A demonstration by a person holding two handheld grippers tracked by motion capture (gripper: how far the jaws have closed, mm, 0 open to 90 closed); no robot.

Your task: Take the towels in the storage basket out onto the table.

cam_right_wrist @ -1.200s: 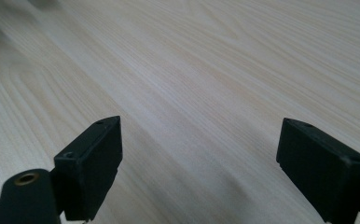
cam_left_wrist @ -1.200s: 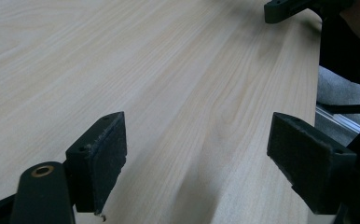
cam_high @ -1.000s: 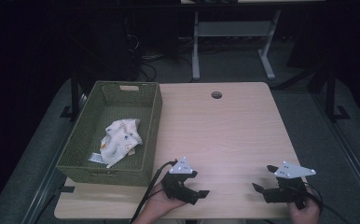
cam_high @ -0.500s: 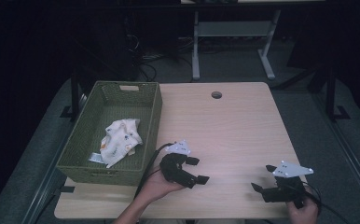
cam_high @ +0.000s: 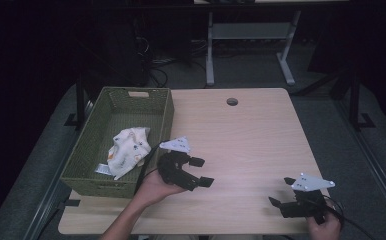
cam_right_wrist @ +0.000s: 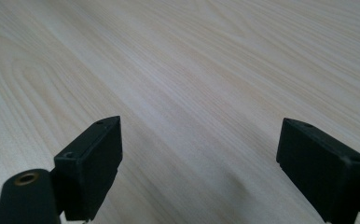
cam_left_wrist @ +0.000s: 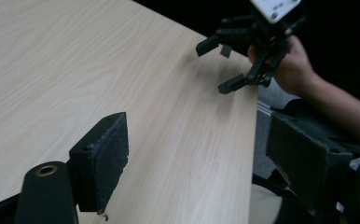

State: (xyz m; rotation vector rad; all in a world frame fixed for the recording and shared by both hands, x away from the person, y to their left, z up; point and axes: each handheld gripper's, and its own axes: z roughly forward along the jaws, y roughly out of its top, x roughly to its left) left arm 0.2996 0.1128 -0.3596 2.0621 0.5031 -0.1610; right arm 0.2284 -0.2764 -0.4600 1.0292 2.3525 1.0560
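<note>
— Report the left gripper.

— My left gripper is above the table, near the front-left part, just beside the basket's right wall. Jaws stand wide apart, nothing between them. In the left gripper view both black pads are spread over bare wood, tilted, and pointing toward the front-right corner. The hand holds it from below, the grey plate on top.

— And the right?

— My right gripper sits low at the front-right corner of the table, close to the front edge. Jaws apart, holding nothing. The right gripper view shows its two pads wide open over plain wood grain. In the left gripper view I see that same gripper at the far edge, held in a hand, jaws spread.

— The cloth?

— The cloth lies crumpled inside the basket, toward its front-right part, against the right wall. It is white with small coloured marks. Neither gripper touches it; the left one is nearest, on the other side of the wall. I cannot tell whether the cloth rests fully on the basket floor.

— The basket?

— Green, woven, at the left edge of the table, overhanging it.
</note>
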